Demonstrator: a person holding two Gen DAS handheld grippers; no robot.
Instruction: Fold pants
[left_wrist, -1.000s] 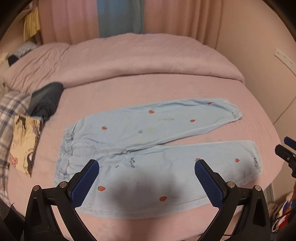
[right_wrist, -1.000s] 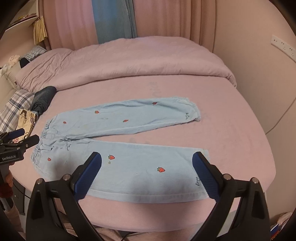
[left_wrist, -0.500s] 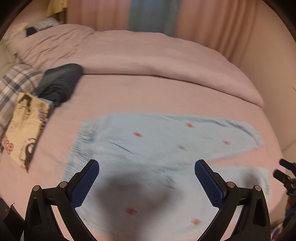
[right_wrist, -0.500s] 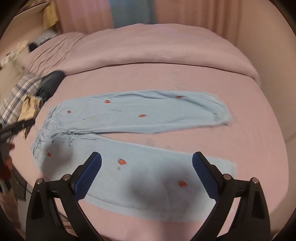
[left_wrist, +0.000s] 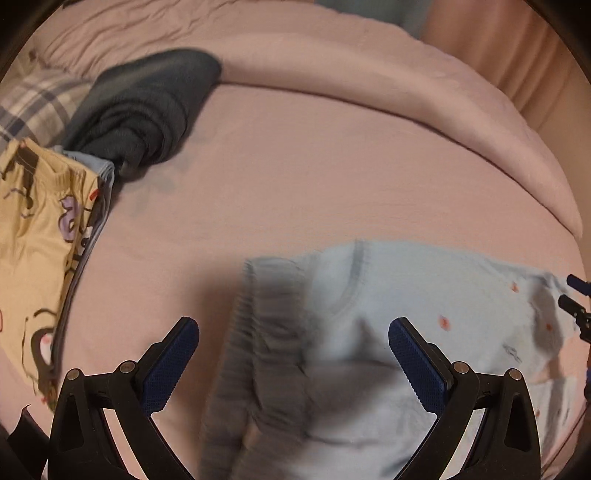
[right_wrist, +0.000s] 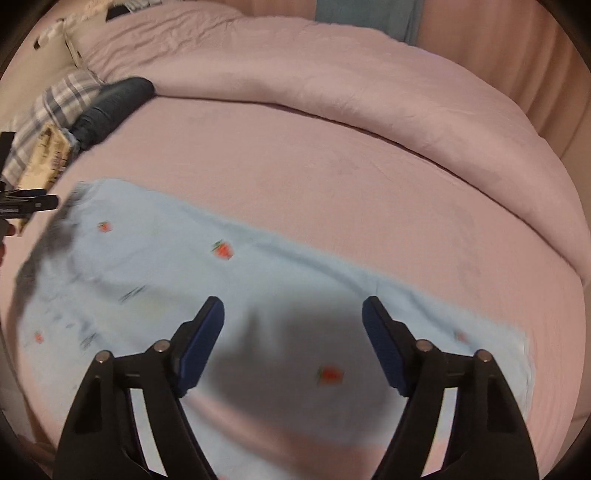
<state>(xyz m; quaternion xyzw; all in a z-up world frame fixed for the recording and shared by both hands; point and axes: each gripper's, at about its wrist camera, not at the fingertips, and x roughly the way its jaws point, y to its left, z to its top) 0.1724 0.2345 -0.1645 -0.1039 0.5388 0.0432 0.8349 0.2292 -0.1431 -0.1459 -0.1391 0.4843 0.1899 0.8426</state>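
Observation:
Light blue pants (right_wrist: 192, 273) with small red strawberry prints lie spread flat on the pink bed. In the left wrist view I see their gathered waistband (left_wrist: 258, 332) close below my left gripper (left_wrist: 293, 365), which is open and empty just above it. My right gripper (right_wrist: 293, 343) is open and empty, low over the legs of the pants. The left gripper's tips also show at the left edge of the right wrist view (right_wrist: 29, 201), and the right gripper's at the right edge of the left wrist view (left_wrist: 574, 299).
A dark folded garment (left_wrist: 144, 110), a yellow printed cloth (left_wrist: 33, 240) and a plaid cloth (left_wrist: 33, 103) lie at the bed's left side. A pink duvet (right_wrist: 314, 70) is bunched across the back. Curtains (right_wrist: 480, 40) hang behind.
Both grippers have dropped and moved in close to the pants. The left one has swung left over the waistband; the right one is over the legs. Both stay open.

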